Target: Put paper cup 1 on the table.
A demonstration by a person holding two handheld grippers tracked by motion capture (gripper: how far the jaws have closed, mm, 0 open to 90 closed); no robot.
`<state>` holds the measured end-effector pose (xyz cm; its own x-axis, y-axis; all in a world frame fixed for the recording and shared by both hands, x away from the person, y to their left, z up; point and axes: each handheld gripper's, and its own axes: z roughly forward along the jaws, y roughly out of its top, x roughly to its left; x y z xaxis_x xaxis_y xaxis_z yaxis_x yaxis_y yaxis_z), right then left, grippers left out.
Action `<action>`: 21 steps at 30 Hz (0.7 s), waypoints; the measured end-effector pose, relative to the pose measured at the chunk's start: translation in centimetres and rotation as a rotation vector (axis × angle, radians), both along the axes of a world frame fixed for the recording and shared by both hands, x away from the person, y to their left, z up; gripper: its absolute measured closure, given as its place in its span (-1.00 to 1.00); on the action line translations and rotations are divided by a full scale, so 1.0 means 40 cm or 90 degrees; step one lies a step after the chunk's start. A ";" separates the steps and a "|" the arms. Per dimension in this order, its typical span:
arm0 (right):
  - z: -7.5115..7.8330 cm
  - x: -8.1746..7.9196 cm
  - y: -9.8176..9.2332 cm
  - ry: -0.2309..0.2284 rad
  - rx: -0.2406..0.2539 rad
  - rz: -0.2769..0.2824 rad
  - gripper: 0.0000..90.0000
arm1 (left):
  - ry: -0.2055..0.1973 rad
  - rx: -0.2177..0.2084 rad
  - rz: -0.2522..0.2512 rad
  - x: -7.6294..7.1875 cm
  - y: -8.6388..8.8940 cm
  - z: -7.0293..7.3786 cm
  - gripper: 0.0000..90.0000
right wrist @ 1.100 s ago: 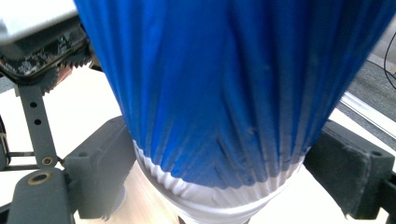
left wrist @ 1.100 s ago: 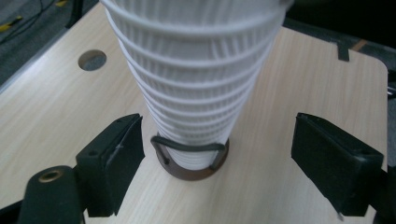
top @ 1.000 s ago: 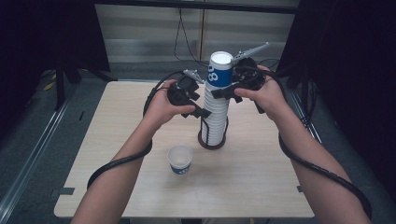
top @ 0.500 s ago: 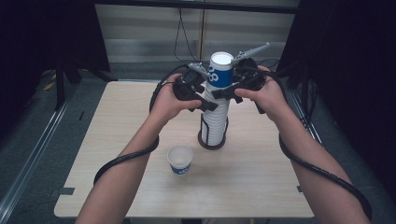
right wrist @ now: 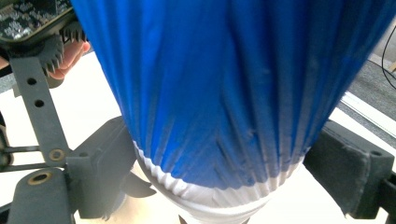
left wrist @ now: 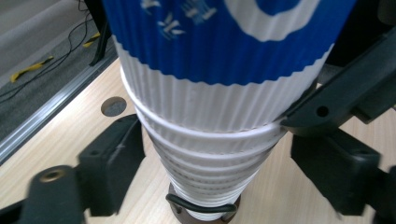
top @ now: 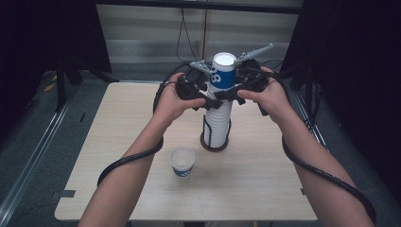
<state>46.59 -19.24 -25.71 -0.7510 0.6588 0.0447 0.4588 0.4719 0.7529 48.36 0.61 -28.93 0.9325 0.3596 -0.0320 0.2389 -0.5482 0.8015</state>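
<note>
Recording lab: black curtains (top: 42, 56), floor rails (top: 33, 156), trailing cables (top: 182, 28), lone wooden table (top: 265, 189).

A pale wood-grain tabletop (top: 118, 142) with rounded corners carries two things. Near its middle stands a dark round holder (top: 215, 143) with upright wire bars, its base flat on the wood, and a tall stack of ribbed white paper cups (top: 218, 120) rises out of it. Just in front of the holder and a little left, apart from it, a single blue-and-white paper cup (top: 182, 161) stands upright, mouth open upward. A small round hole (left wrist: 113, 106) shows in the tabletop near its edge.
</note>
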 end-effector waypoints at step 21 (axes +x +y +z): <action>0.015 -0.003 0.002 -0.003 0.025 -0.027 -0.70 | 0.002 -0.004 -0.003 0.000 -0.003 -0.001 -0.50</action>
<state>46.45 -19.15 -25.10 -0.7224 0.6881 0.0675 0.4737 0.4215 0.7733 48.36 0.50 -28.95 0.9343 0.3546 -0.0366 0.2381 -0.5444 0.8043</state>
